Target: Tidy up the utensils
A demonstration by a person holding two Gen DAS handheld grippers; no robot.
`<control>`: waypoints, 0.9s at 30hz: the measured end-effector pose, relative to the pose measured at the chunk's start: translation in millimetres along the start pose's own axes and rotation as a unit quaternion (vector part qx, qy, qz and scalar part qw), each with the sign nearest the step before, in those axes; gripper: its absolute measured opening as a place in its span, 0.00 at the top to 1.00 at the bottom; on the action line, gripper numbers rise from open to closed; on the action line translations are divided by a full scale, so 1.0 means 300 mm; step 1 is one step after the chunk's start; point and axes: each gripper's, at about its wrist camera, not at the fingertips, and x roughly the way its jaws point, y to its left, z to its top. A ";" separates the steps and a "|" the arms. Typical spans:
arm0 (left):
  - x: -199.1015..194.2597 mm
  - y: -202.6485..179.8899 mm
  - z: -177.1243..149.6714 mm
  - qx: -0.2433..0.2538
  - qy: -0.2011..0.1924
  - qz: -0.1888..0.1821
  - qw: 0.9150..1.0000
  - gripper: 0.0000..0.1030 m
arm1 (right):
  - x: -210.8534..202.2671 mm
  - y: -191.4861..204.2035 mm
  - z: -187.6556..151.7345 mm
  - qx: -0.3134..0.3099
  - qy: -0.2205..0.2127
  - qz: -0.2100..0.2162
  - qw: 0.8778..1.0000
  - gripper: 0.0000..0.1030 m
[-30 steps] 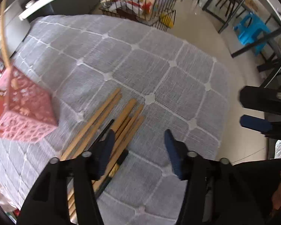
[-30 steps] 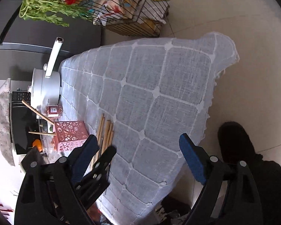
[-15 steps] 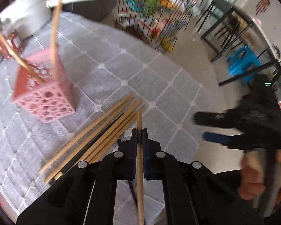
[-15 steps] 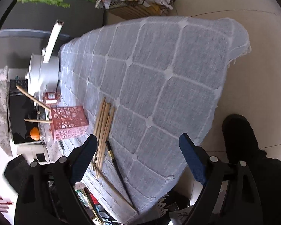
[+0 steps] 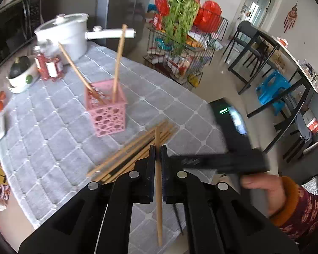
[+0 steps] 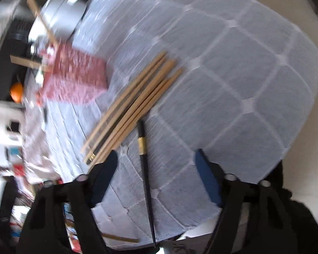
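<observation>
My left gripper is shut on a single wooden chopstick, lifted above the table. Below it a bundle of wooden chopsticks lies on the grey cloth. A pink perforated holder stands beyond, with two chopsticks leaning in it. In the right wrist view my right gripper hangs over the table's near edge, its jaws closing, with a black chopstick lying between them, untouched. The wooden bundle lies just ahead, the pink holder to its left. The right gripper's body crosses the left wrist view.
A white pot with a long handle, a red jar and a bowl stand at the table's far left. A wire rack with greens and bags, black chairs and a blue stool stand on the floor beyond.
My left gripper shut on one wooden chopstick and rose with it away from the bundle. My right gripper swung in over the black chopstick and its jaws narrowed.
</observation>
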 end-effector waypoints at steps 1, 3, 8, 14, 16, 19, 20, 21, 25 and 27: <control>-0.016 0.006 -0.002 -0.001 -0.005 0.001 1.000 0.96 | 0.026 0.026 -0.007 -0.014 0.007 -0.013 1.000 0.52; -0.037 0.022 -0.009 -0.004 -0.012 0.002 1.000 0.96 | 0.053 0.079 -0.019 -0.043 -0.011 -0.048 0.998 0.60; -0.091 0.058 -0.020 -0.016 -0.026 0.009 0.999 0.96 | 0.071 0.092 -0.026 -0.047 -0.026 -0.063 0.997 0.93; -0.171 0.090 -0.011 -0.032 -0.056 0.011 0.998 0.96 | -0.106 0.067 -0.067 -0.037 -0.081 -0.004 0.996 0.93; -0.198 0.088 -0.003 -0.036 -0.070 0.014 0.997 0.96 | -0.202 0.055 -0.091 -0.037 -0.110 0.019 0.993 0.93; -0.243 0.094 0.014 -0.043 -0.095 0.026 0.994 0.96 | -0.323 0.052 -0.107 -0.041 -0.138 0.045 0.989 0.93; -0.265 0.097 0.026 -0.050 -0.107 0.030 0.993 0.96 | -0.386 0.056 -0.115 -0.045 -0.153 0.055 0.986 0.93; -0.284 0.100 0.041 -0.057 -0.118 0.031 0.991 0.96 | -0.426 0.061 -0.106 -0.048 -0.162 0.060 0.984 0.93; -0.352 0.109 0.144 -0.085 -0.160 0.036 0.983 0.96 | -0.602 0.133 -0.035 -0.062 -0.200 0.088 0.974 0.93; -0.379 0.111 0.208 -0.091 -0.173 0.044 0.980 0.96 | -0.681 0.167 0.013 -0.065 -0.220 0.096 0.968 0.93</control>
